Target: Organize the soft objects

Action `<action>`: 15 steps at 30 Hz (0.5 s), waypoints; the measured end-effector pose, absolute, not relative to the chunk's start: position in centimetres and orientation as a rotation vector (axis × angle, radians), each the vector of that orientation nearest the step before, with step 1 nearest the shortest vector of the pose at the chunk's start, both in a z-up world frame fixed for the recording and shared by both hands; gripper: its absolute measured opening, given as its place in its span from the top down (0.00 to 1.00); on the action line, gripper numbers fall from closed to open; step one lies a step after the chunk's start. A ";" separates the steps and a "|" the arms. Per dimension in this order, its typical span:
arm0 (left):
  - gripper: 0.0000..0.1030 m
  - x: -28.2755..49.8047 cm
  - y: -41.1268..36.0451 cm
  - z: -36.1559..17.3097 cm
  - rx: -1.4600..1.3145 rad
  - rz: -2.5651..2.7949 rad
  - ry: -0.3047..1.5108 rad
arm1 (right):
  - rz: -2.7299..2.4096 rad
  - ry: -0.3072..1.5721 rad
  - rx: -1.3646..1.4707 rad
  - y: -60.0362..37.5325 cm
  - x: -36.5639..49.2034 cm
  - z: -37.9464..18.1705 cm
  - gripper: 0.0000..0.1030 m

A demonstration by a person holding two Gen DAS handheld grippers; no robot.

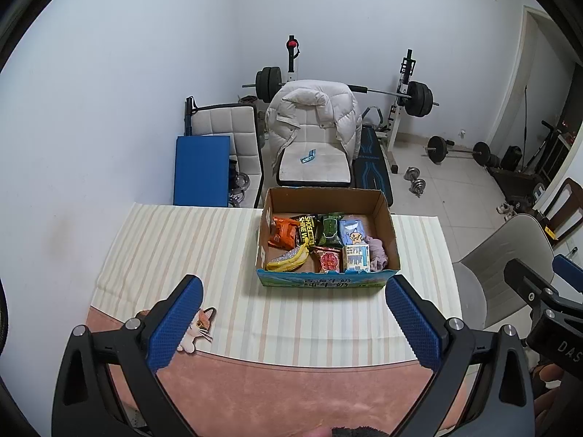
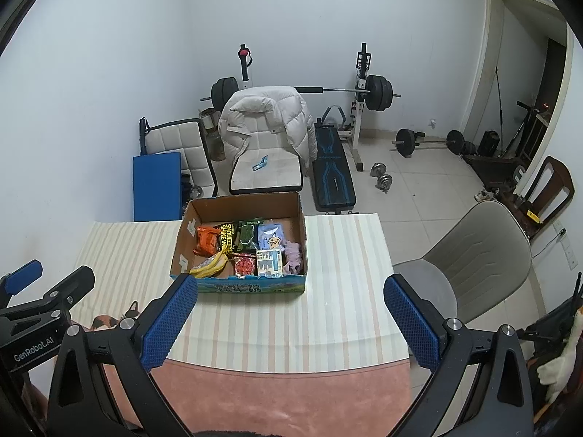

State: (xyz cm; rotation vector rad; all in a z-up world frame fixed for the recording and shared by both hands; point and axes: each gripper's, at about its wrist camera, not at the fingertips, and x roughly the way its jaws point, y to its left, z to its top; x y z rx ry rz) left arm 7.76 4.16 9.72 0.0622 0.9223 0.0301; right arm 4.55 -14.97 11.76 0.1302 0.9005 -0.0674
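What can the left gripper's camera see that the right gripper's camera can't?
Only the left wrist view shows the face of the flat cat-shaped toy, beside the left gripper, which is open; it also shows the right gripper at its right edge.

Only the right wrist view shows a white plush toy at its right edge. Its own right gripper is open, and the cat toy there is mostly hidden.

Both show the brown cardboard box on the striped cloth, holding a yellow plush banana, an orange snack bag and a lilac cloth.
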 end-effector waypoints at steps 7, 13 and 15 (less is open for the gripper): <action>0.00 7.7 4.2 9.6 0.065 0.033 0.920 | -0.065 0.895 0.130 -15.0 4.5 11.9 0.00; 0.00 7.7 4.2 9.6 0.058 0.037 0.912 | -0.063 0.894 0.132 -15.0 4.7 12.1 0.00; 0.00 7.7 4.2 9.6 0.057 0.038 0.914 | -0.063 0.894 0.132 -15.0 4.7 12.0 0.00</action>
